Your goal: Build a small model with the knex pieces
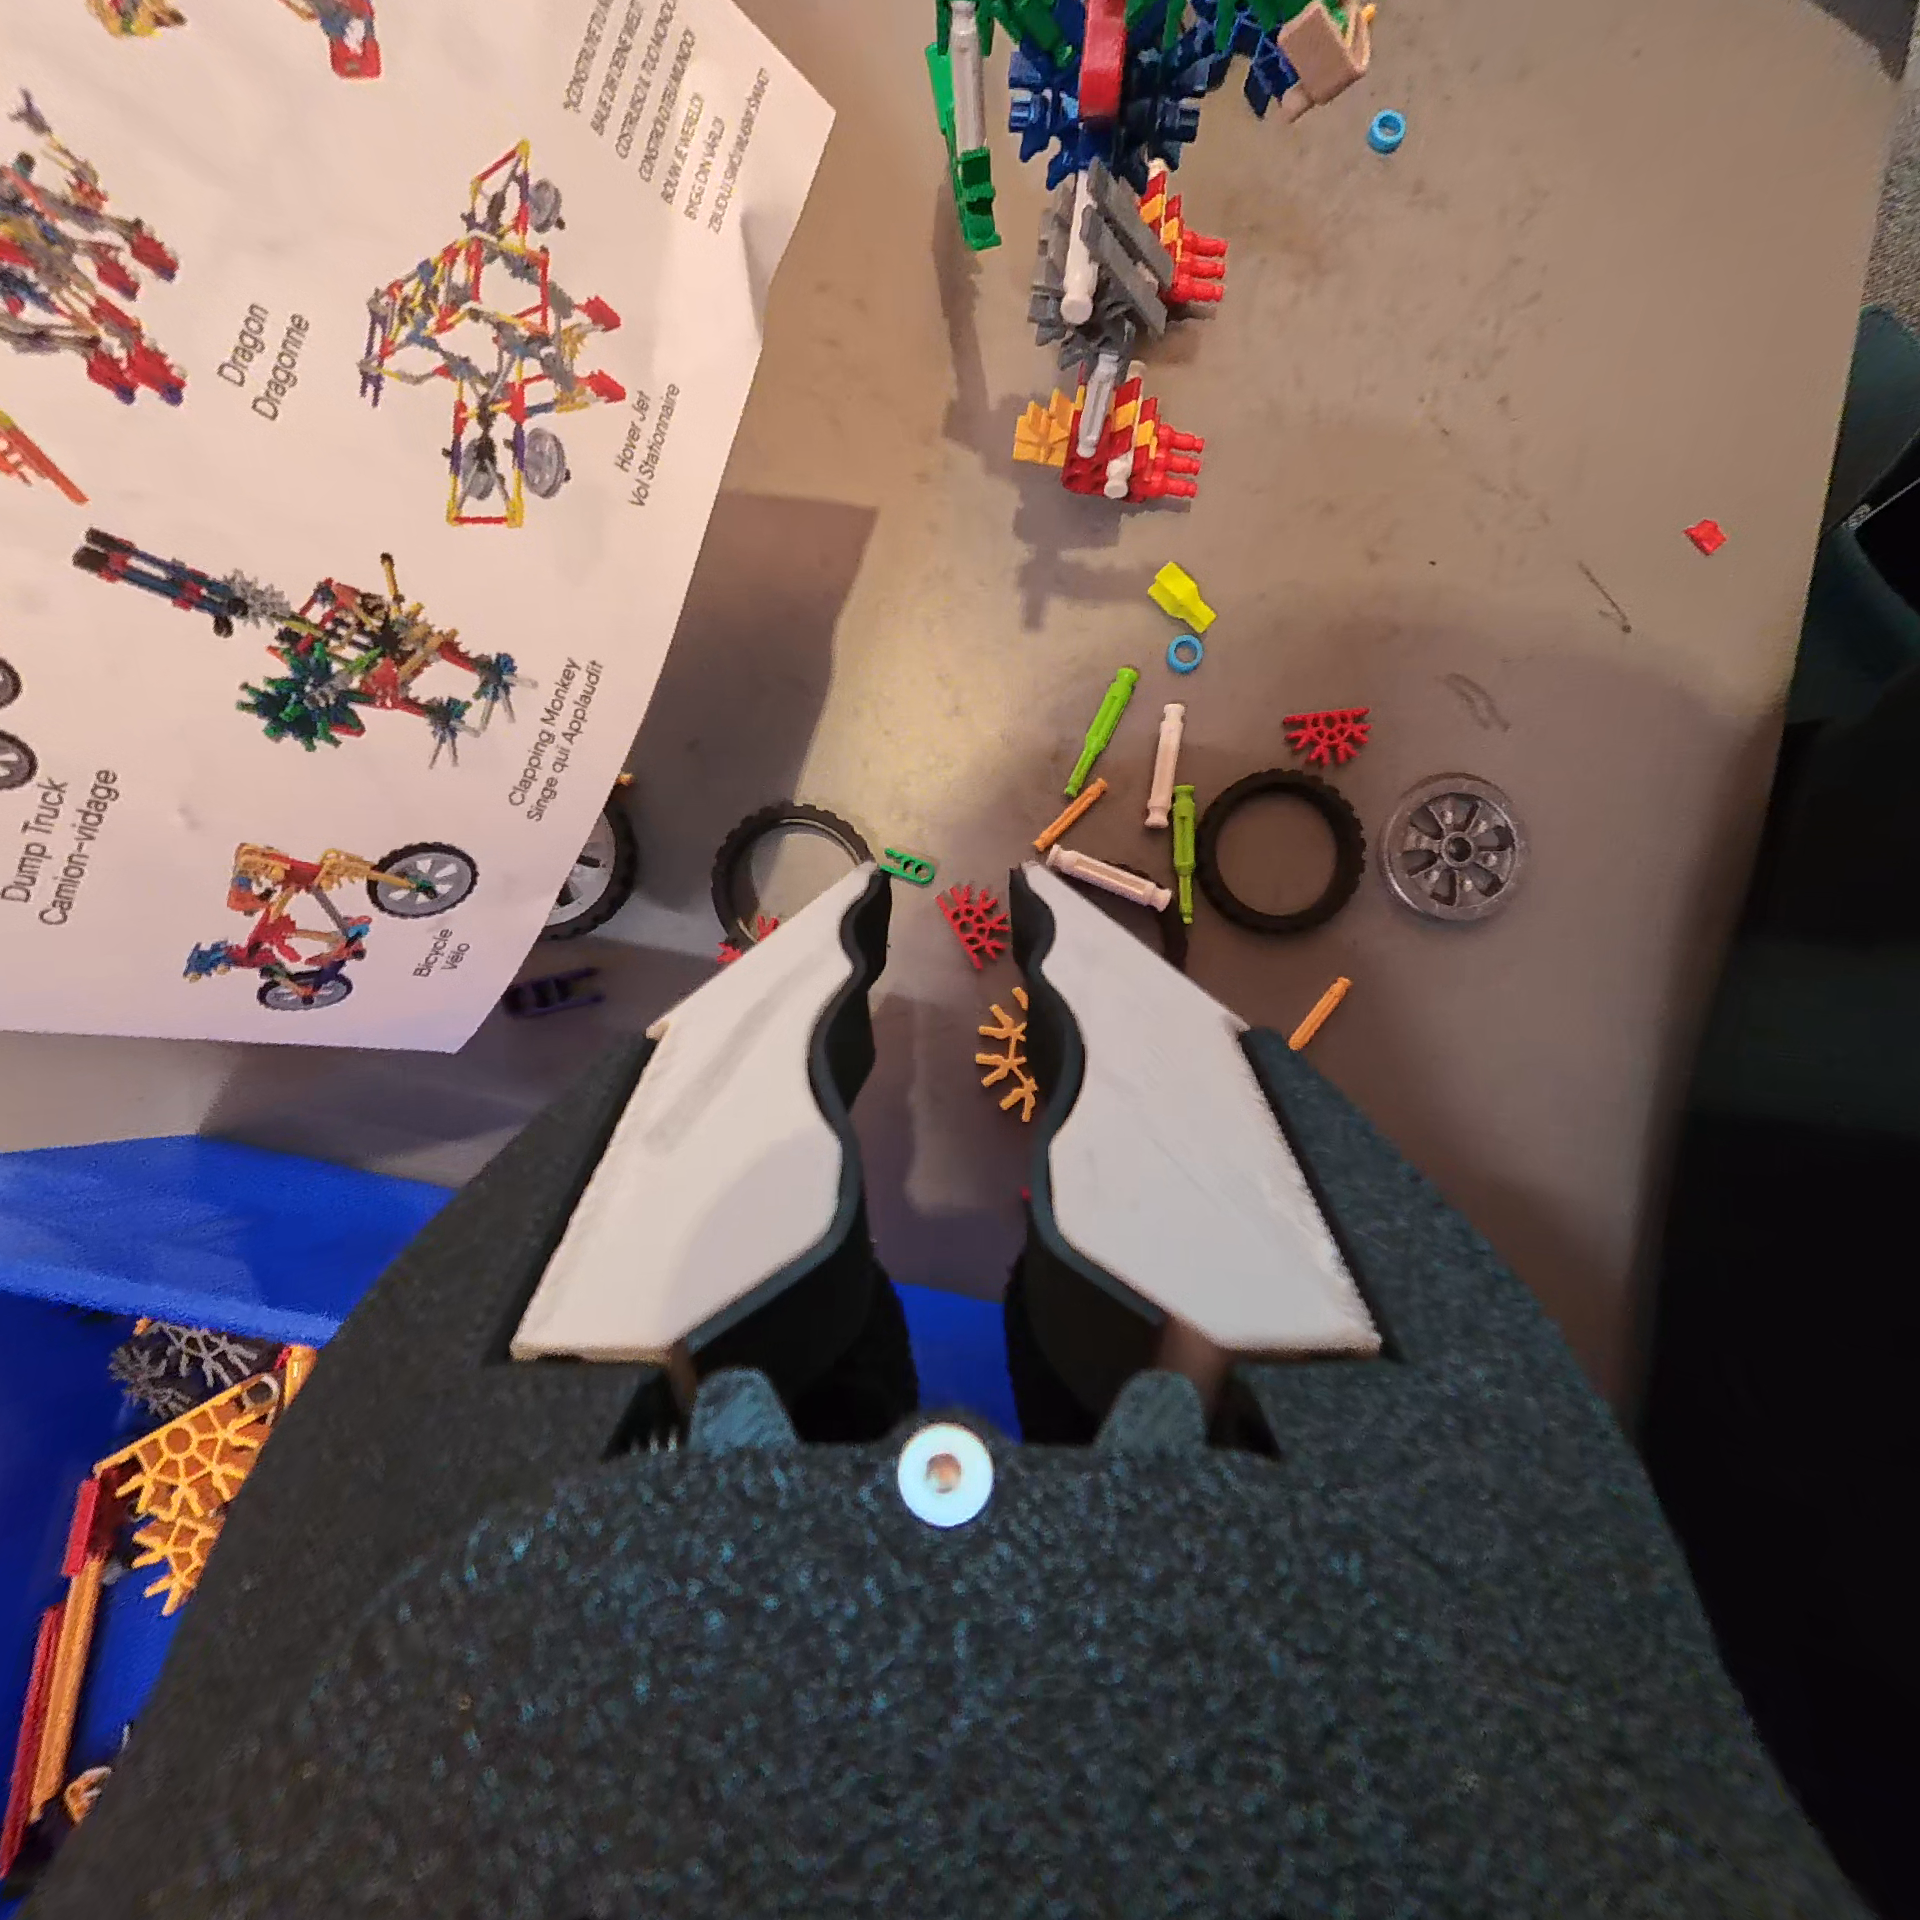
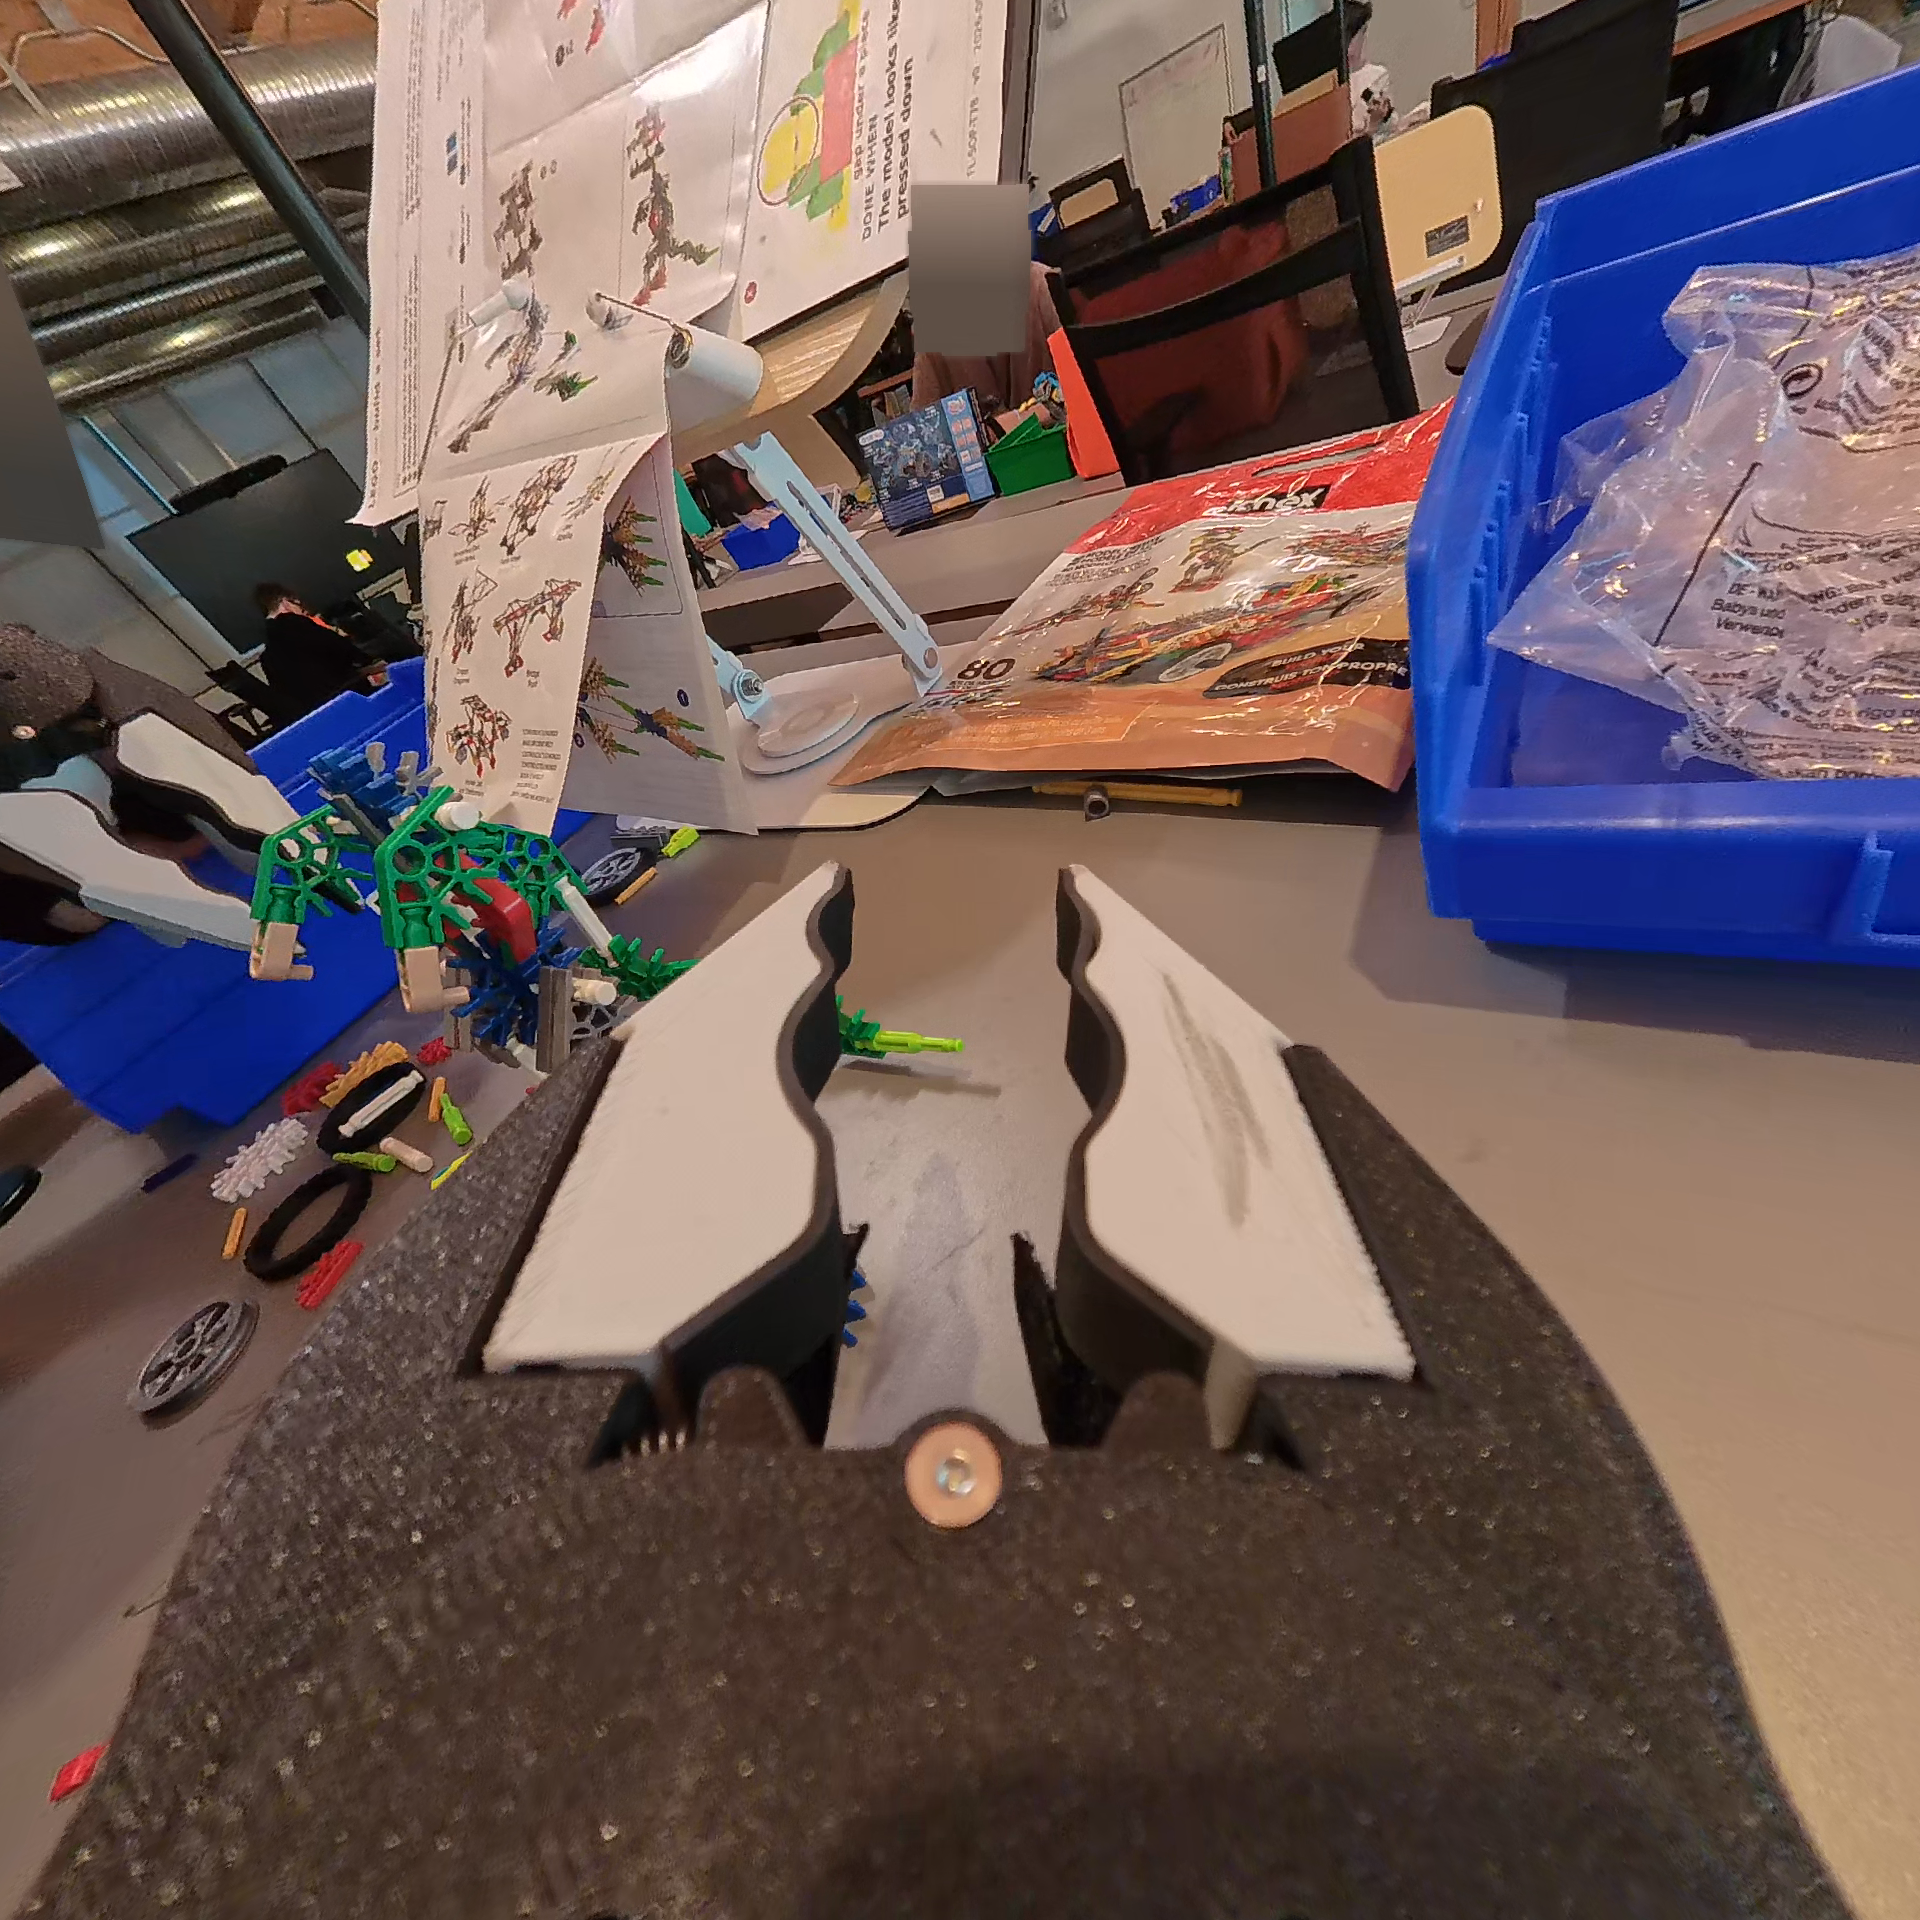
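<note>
Currently your left gripper (image 1: 948,883) hangs parted, empty, over a flat red snowflake-shaped plastic connector (image 1: 975,923) on the grey tabletop (image 1: 1455,343); your right gripper (image 2: 954,883), also parted and empty, sits beside the green-and-blue rod-and-connector model (image 2: 468,935)

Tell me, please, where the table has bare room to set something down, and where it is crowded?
Bare table lies ahead of the right gripper, bordered by the blue bin and the toy package. It is crowded left of that: the green and blue model, the black tyre, the red connector and small rods under the left gripper.
</note>
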The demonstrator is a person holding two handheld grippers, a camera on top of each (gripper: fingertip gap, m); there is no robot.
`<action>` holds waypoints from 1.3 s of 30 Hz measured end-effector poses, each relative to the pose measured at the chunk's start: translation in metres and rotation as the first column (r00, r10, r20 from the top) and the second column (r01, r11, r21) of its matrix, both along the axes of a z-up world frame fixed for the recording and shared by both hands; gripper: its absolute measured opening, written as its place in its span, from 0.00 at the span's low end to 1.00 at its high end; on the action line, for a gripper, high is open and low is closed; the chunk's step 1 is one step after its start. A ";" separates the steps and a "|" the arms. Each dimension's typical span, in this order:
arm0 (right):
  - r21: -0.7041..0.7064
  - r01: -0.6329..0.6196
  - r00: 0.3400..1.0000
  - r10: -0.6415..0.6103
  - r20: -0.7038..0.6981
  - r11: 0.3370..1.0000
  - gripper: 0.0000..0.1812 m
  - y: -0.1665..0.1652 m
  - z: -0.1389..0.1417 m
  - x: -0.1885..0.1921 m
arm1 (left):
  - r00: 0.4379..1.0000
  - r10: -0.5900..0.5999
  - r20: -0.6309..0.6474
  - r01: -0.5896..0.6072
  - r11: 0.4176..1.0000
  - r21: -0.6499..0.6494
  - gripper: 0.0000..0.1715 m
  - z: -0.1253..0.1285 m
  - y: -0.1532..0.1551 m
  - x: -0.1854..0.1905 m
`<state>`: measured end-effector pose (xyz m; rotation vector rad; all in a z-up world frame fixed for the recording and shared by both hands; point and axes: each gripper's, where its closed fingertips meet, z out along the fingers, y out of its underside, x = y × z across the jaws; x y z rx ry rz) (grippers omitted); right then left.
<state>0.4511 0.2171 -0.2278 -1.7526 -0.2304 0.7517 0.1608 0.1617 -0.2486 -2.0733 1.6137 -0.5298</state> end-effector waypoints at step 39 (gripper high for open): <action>0.009 0.001 1.000 -0.001 -0.007 1.000 0.22 -0.001 0.002 0.001 | 0.999 0.005 -0.044 -0.005 1.000 0.002 0.15 -0.006 0.001 -0.001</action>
